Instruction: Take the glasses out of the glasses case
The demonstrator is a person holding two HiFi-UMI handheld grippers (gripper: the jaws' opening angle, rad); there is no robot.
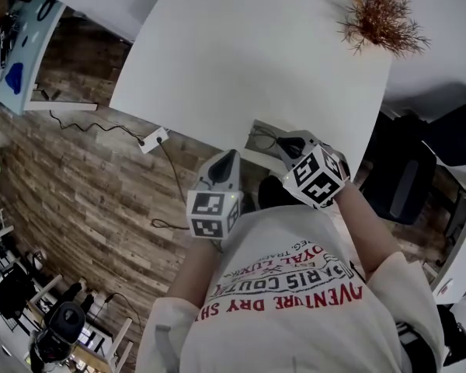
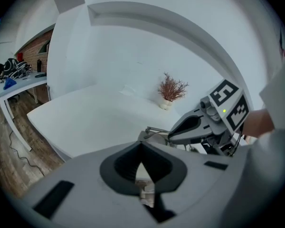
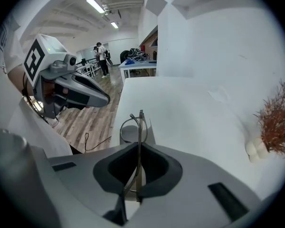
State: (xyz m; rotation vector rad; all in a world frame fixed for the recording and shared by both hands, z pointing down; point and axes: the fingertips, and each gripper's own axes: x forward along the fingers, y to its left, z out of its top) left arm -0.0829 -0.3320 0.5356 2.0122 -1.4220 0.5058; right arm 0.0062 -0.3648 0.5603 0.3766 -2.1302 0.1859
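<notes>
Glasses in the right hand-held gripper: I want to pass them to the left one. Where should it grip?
Probably the free lens end of the glasses, which sticks out beyond the right hand-held gripper. Come from the tip side, closing across the thin, edge-on frame.

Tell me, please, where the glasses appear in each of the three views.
Head view: glasses at the table's near edge, at the tip of the right tool.
Left gripper view: centre, in front of the right tool.
Right gripper view: centre, clamped upright in the right tool.
Shared landmark: dried plant, top right, centre, right edge.
</notes>
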